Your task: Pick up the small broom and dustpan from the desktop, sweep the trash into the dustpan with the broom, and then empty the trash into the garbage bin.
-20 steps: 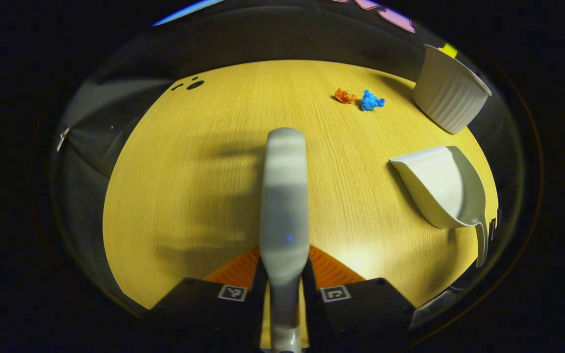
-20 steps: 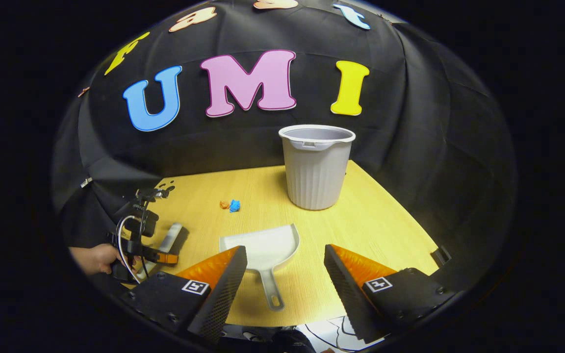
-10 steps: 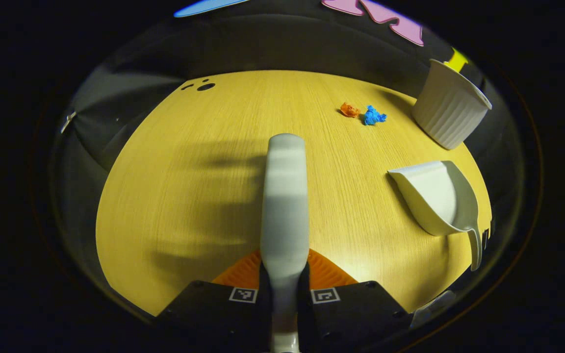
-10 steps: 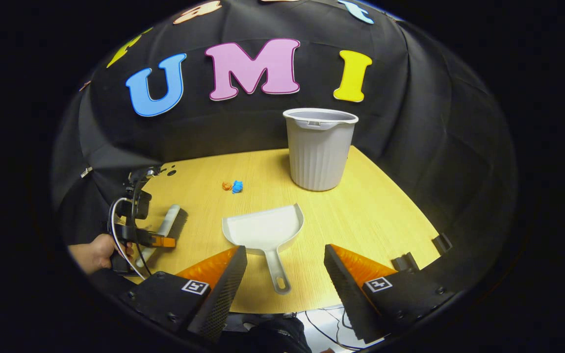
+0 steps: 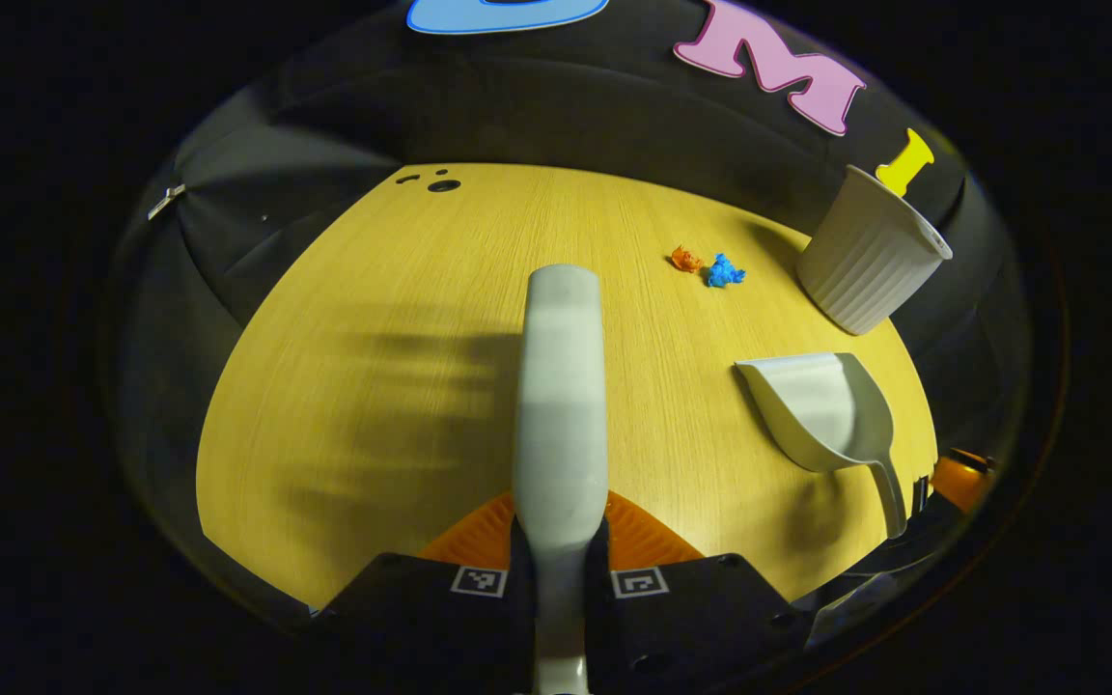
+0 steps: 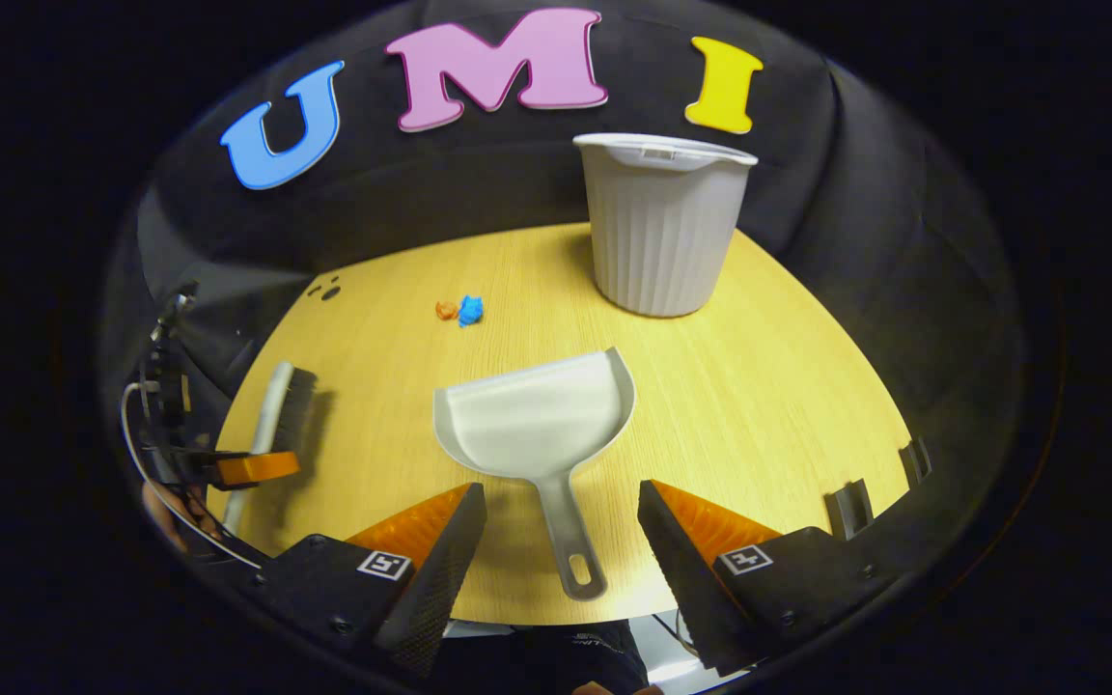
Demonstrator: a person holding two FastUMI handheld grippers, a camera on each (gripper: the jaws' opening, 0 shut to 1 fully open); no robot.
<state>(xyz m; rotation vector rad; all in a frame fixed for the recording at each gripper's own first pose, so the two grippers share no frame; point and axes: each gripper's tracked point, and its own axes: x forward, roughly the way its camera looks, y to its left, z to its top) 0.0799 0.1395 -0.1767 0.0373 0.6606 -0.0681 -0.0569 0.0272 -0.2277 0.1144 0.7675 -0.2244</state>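
Two tools must be picked up first, and one of them is already held. In the left gripper view, the small broom (image 5: 561,386) is squeezed by its handle between both fingers of the left gripper (image 5: 558,545), and its long back sticks out over the desktop (image 5: 373,319). The trash, an orange scrap (image 5: 683,259) and a blue scrap (image 5: 723,273), is seen far ahead, touching or nearly so, just beside the garbage bin (image 5: 867,253). The dustpan (image 5: 821,410) lies flat to the right, untouched.

In the right gripper view, the right gripper (image 6: 563,541) is held wide open, with the dustpan's handle (image 6: 570,541) lying between its fingers but not yet pinched. So the picking-up step is judged half done. Next, the fingers would need to be lowered and closed on that thin handle.

Nothing is seen between the pan's mouth and the trash. The bin stands behind the pan to the right and could be bumped. Two small dark clips (image 6: 879,483), perhaps, sit at the desk's right edge.
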